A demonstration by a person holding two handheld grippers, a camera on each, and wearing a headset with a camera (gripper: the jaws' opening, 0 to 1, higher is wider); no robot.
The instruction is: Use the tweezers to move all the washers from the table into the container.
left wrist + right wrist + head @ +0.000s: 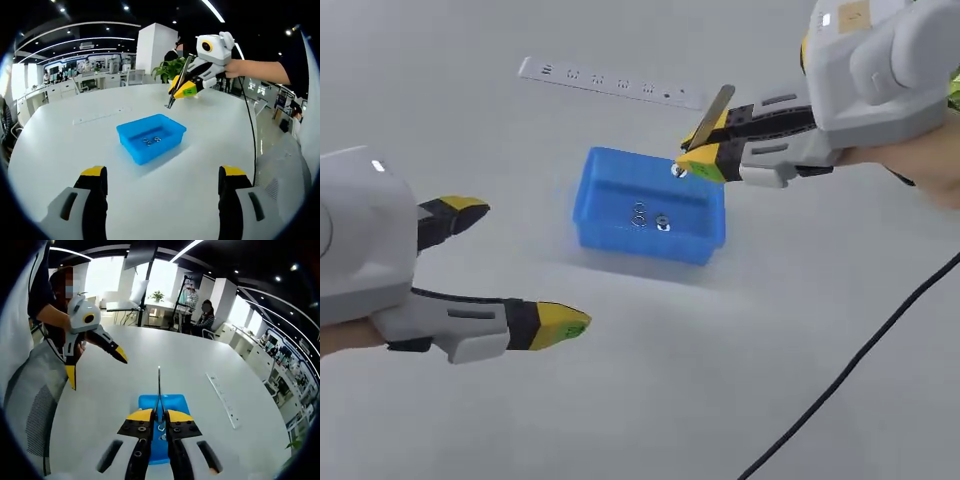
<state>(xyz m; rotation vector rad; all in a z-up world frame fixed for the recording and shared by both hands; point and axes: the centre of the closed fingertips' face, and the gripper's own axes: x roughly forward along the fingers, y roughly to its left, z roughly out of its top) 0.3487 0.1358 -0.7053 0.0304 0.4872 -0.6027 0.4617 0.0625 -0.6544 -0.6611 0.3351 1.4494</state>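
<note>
The blue container (pixel 640 242) on the white counter (pixel 650 400) holds three washers (pixel 640 214). The right gripper (pixel 705 160) has its fingers clamped on the tweezers (pixel 712 112), whose tip hangs over the container's far rim and carries what looks like a fourth washer. The left gripper (pixel 520 265) is near the container, its fingers wide apart and holding nothing.

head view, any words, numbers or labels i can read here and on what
None can be read.
Power strip: small marks by its sockets, too blurred to read.
Blue container: no text shows on it.
</note>
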